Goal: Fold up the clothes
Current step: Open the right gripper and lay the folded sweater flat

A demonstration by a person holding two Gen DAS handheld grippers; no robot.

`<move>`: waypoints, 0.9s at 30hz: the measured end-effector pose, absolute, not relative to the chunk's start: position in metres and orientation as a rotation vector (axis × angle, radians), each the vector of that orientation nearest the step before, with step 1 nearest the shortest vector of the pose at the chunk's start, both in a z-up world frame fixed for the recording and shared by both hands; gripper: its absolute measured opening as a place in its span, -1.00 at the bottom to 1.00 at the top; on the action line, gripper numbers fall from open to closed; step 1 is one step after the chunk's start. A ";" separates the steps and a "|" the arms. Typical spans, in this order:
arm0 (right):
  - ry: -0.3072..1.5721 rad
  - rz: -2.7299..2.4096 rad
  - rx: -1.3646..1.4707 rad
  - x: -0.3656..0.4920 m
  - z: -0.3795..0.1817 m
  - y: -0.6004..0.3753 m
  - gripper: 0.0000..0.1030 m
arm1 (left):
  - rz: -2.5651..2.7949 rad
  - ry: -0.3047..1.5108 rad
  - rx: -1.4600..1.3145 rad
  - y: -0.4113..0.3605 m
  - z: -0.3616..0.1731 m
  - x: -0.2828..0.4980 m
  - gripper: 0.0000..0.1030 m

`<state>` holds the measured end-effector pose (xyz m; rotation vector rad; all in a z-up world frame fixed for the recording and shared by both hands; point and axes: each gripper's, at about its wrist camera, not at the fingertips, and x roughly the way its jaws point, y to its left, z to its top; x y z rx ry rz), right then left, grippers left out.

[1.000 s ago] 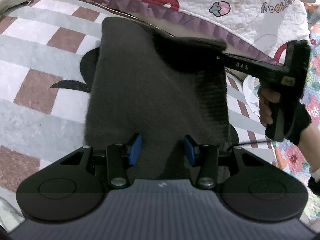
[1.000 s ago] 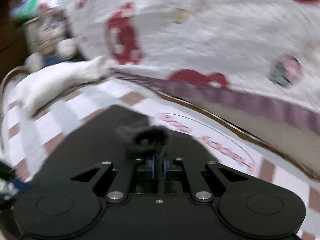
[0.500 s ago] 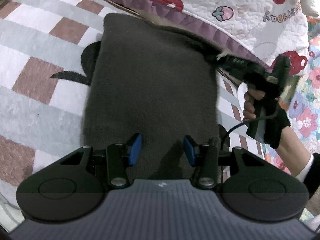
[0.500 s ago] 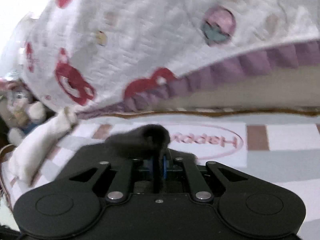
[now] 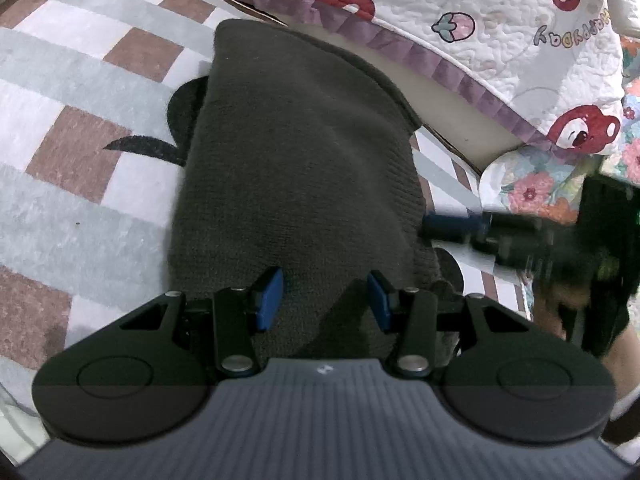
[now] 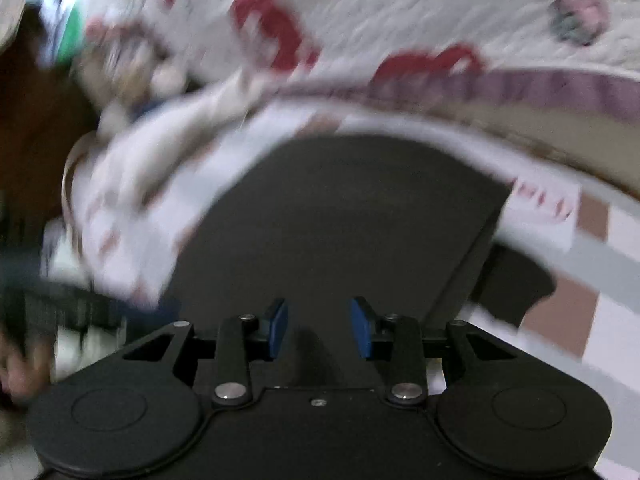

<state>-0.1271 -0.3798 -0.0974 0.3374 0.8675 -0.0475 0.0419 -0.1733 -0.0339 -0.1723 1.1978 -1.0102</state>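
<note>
- Down near the lens of the left wrist view, the left gripper (image 5: 324,296) hangs over the near end of the dark knit garment (image 5: 296,168), its blue pads (image 5: 269,298) partly spread with nothing pinched between them; whether the tips touch the fabric I cannot tell.
- The garment lies folded into a long, narrow block on a checked rug (image 5: 80,184) of grey, white and brown squares, its far end close to the purple trim of a quilt (image 5: 520,28).
- To the right of the garment's near half, the right gripper (image 5: 452,226) shows as a blur, its blue tip just beside the cloth edge, carried by a hand (image 5: 560,308) in a dark glove.
- In the right wrist view, heavily smeared, the right gripper (image 6: 319,330) has its jaws opening, blue pads (image 6: 278,328) apart with no fabric between them, and the dark garment (image 6: 340,220) spread flat just beyond.
- Farther off, the white quilt printed with red bears and a strawberry drapes down, and a floral cloth (image 5: 528,188) lies at the right.
</note>
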 end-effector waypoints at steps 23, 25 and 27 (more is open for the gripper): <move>0.830 0.020 0.579 -0.198 -0.101 -0.384 0.20 | -0.889 1.176 -0.383 -0.133 -0.033 0.078 0.32; 0.747 -0.052 0.739 -0.199 -0.107 -0.409 0.25 | -0.869 1.234 -0.445 -0.133 -0.047 0.082 0.32; 0.729 -0.103 0.803 -0.194 -0.115 -0.422 0.25 | -0.844 1.229 -0.411 -0.136 -0.049 0.083 0.32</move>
